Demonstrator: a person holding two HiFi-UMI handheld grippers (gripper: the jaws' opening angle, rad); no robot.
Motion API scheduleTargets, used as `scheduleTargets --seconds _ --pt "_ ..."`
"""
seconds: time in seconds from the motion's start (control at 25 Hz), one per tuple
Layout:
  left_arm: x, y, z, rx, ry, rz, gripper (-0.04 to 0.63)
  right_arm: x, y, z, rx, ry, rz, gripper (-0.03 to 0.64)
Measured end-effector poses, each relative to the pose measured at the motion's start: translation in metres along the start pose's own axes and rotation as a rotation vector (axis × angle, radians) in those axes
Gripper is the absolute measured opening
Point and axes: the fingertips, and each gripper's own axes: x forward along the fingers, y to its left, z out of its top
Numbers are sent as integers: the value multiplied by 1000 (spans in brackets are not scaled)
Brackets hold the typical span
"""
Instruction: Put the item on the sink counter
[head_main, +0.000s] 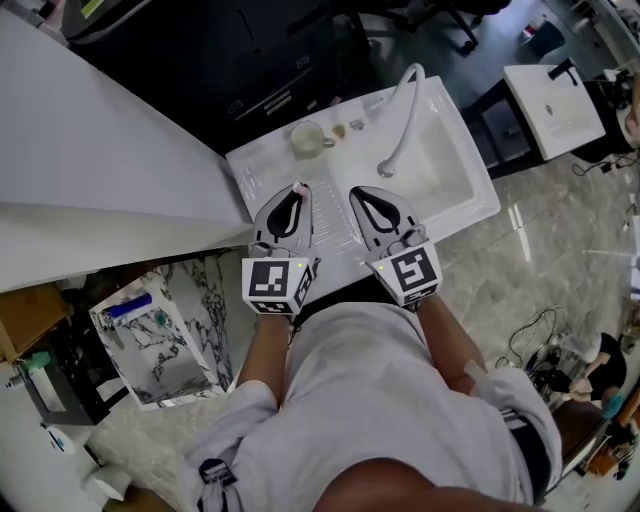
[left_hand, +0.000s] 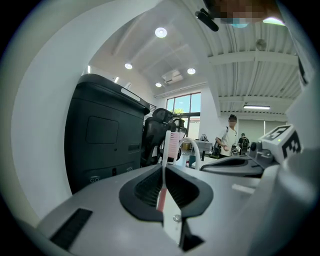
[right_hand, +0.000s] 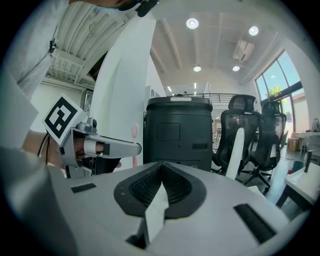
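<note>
My left gripper (head_main: 297, 192) is shut on a toothbrush (head_main: 300, 187) with a pink-and-white handle, held above the ribbed draining part of the white sink counter (head_main: 330, 222). In the left gripper view the toothbrush (left_hand: 170, 145) stands up from the closed jaws of this gripper (left_hand: 164, 168), pink bristles at the top. Beside it, my right gripper (head_main: 358, 194) is shut with nothing in it; its view shows that gripper's (right_hand: 161, 168) jaws pressed together. The left gripper (right_hand: 102, 148) shows at that view's left.
A white curved faucet (head_main: 404, 118) arcs over the basin (head_main: 445, 165). A cup (head_main: 307, 137) and small items (head_main: 340, 129) sit at the counter's back. A white tabletop (head_main: 90, 170) lies left, a black cabinet (left_hand: 102, 140) behind, a marbled bin (head_main: 165, 335) below left.
</note>
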Motion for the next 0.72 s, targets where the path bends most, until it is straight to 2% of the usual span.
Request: scheduleTargets --seconds 0.72 --pt "54 11 -7 5 53 -2 28 30 -24 -23 44 53 39 5"
